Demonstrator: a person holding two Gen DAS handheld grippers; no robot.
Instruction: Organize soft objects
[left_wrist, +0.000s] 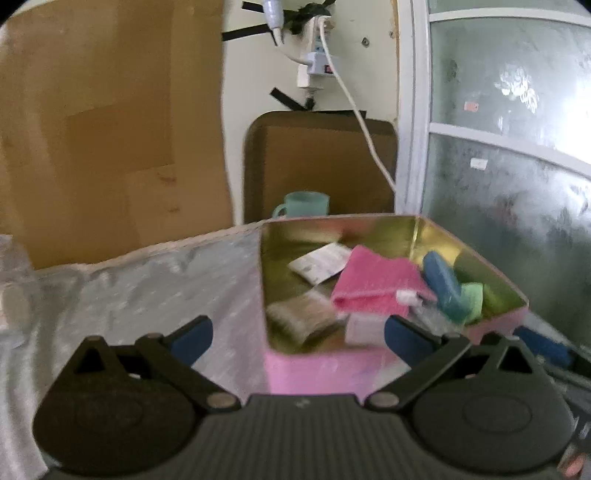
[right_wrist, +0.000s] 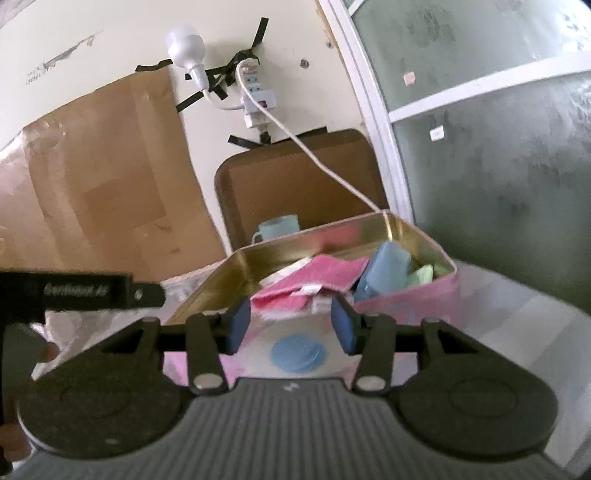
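A pink tin box (left_wrist: 314, 373) with a gold inside stands on the silver-covered table. In it lie a pink cloth (left_wrist: 376, 282), a blue sponge (left_wrist: 441, 282), a green sponge (left_wrist: 472, 297), a white packet (left_wrist: 319, 263) and a grey-brown pad (left_wrist: 303, 317). My left gripper (left_wrist: 298, 334) is open and empty, just in front of the box's near wall. My right gripper (right_wrist: 291, 325) is open and empty at the box's (right_wrist: 410, 306) near side. The pink cloth (right_wrist: 314, 282) and blue sponge (right_wrist: 386, 271) lie beyond its fingertips.
A teal mug (left_wrist: 303, 204) stands behind the box in front of a brown chair back (left_wrist: 321, 162). Cardboard (left_wrist: 110, 129) leans on the wall at left. A glass door (left_wrist: 517, 147) is at right. A white cable (left_wrist: 354, 103) hangs from a wall socket. The left gripper's body (right_wrist: 85, 290) shows at left.
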